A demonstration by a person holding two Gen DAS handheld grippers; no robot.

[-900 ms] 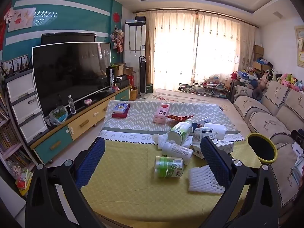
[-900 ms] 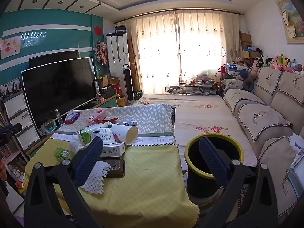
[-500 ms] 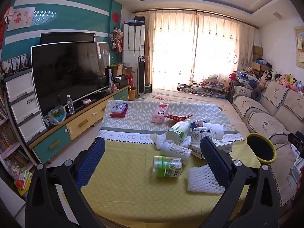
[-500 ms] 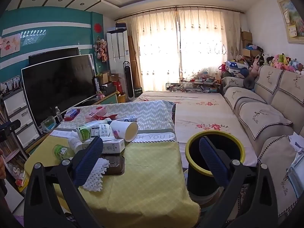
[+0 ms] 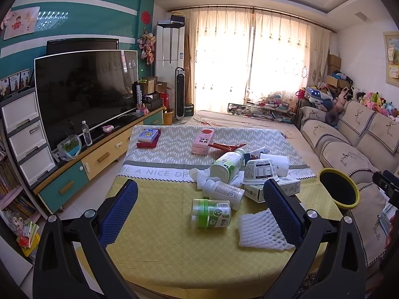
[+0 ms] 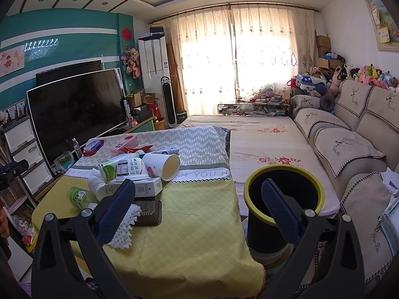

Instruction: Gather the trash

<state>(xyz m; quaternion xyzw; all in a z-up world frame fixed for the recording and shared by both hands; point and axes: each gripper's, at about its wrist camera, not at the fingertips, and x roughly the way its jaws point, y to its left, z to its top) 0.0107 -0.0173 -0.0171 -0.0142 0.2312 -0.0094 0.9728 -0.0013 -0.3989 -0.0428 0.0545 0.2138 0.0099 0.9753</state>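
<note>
A cloth-covered table (image 5: 154, 244) carries bottles (image 5: 211, 213), cartons (image 5: 271, 189), a cup (image 6: 162, 166) and foam netting (image 5: 259, 231).

Worktop trash, counted by kind

Bottles and jars lying on their sides, three: green-lidded jar (image 5: 211, 213), white bottle (image 5: 222, 192), green-and-white bottle (image 5: 227, 165). Paper cups, two: printed tub (image 5: 261, 171), white cup (image 5: 278, 165). Cartons, two: pink carton (image 5: 203, 141), long box (image 5: 271, 191). Foam net (image 5: 259, 231), one. Dark tray (image 6: 149, 211), one. Yellow-rimmed bin (image 6: 284, 209), one.
</note>
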